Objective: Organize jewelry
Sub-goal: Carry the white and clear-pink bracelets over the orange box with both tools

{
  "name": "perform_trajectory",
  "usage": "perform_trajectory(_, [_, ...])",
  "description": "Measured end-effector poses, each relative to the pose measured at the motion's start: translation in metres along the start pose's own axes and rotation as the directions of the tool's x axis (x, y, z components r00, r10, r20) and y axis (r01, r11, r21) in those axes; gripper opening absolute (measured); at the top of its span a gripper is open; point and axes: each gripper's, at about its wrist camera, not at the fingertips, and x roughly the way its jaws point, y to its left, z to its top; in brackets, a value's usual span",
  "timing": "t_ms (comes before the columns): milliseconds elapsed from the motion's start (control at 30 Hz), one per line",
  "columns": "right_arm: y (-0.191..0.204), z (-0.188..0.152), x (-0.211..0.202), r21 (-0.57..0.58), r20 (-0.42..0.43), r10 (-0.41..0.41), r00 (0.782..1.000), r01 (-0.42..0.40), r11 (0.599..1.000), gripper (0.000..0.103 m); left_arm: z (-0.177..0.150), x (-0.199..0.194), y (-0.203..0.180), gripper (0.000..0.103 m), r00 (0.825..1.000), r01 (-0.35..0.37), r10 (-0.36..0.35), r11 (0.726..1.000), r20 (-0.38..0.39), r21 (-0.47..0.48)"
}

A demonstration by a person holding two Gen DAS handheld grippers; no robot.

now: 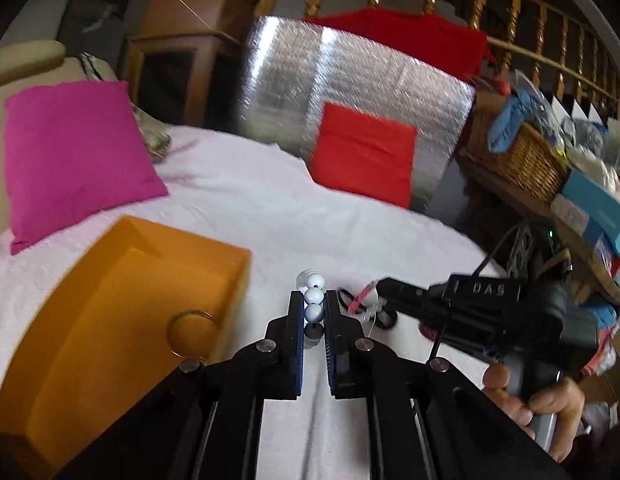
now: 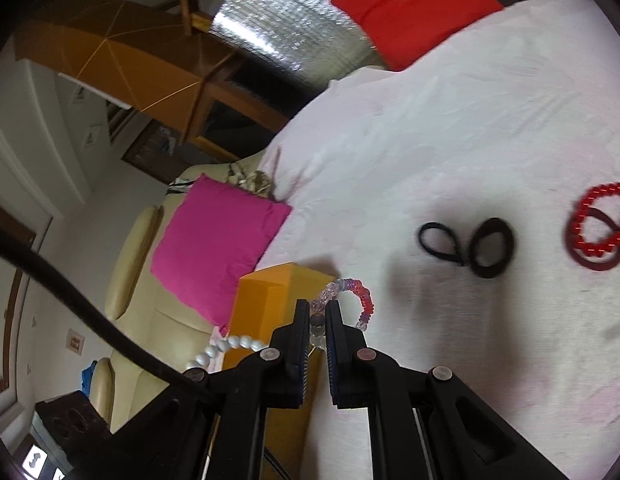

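Left wrist view.
- Left gripper [image 1: 313,308]: jaws nearly closed, pinching a pearl strand [image 1: 313,298]; several white beads stand up between the pads, one dark bead lower down.
- Orange box [image 1: 122,320]: open, just left of the gripper on the white-covered tabletop [image 1: 238,196]. A thin ring [image 1: 190,332] lies inside.
- Right gripper [image 1: 373,290]: seen from the side, just right of the left one, a hand [image 1: 541,404] on its grip. Red and clear beads show at its tip.
- Hazard: the grip bears on round, smooth beads; a bead may roll out of the pads and the strand drop short of the box.

Right wrist view.
- Right gripper [image 2: 317,320]: jaws nearly closed on a pink bracelet [image 2: 351,296], held by one or two beads, with the loop arcing right from the tips.
- Pearl strand [image 2: 226,350]: trails left of the jaws, beside the box [image 2: 266,300].
- Black bands [image 2: 465,246] and red bracelets [image 2: 597,228]: lying apart on the cloth, not yet collected.
- Hazard: both pieces are carried close together; pearl strand and bracelet could tangle, so that releasing one drags the other.
- Hazard: the box wall sits just below the jaws; a hanging loop may catch on the rim and stay draped outside, or nudge the light box along the cloth.
- Hazard: picture is motion-blurred; a fast swing would favour slippage.
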Motion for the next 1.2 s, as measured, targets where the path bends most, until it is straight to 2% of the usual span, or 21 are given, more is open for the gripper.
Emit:
perform_trajectory(200, [0.028,-0.009,0.013,-0.044,-0.012,0.051,0.999,-0.052,0.998,0.009,0.010,-0.020,0.024,0.010,0.993,-0.087,0.089,0.996,0.072,-0.035])
perform_trajectory(367, [0.055,-0.017,0.023,-0.076,-0.021,0.127,0.992,-0.128,0.989,0.009,0.011,-0.033,0.057,0.010,0.975,-0.200,0.206,0.977,0.089,-0.070])
perform_trajectory(467, [0.068,-0.025,0.032,-0.100,-0.038,0.166,0.985,-0.169,0.981,0.009,0.008,-0.034,0.082,0.010,0.953,-0.289,0.296,0.952,0.065,-0.099])
perform_trajectory(633, [0.088,-0.046,0.058,-0.146,-0.121,0.175,0.977,-0.192,0.971,0.009,-0.003,-0.021,0.127,0.010,0.914,-0.406,0.402,0.899,-0.058,-0.166])
perform_trajectory(700, [0.094,-0.057,0.069,-0.165,-0.159,0.171,0.973,-0.196,0.967,0.009,-0.007,-0.012,0.137,0.010,0.909,-0.417,0.403,0.890,-0.106,-0.183])
perform_trajectory(867, [0.099,-0.076,0.089,-0.187,-0.224,0.148,0.963,-0.192,0.964,0.009,-0.017,0.004,0.145,0.010,0.909,-0.404,0.366,0.890,-0.198,-0.210])
perform_trajectory(1200, [0.091,-0.094,0.121,-0.207,-0.312,0.066,0.948,-0.136,0.969,0.009,-0.028,0.020,0.157,0.010,0.878,-0.447,0.372,0.864,-0.301,-0.233])
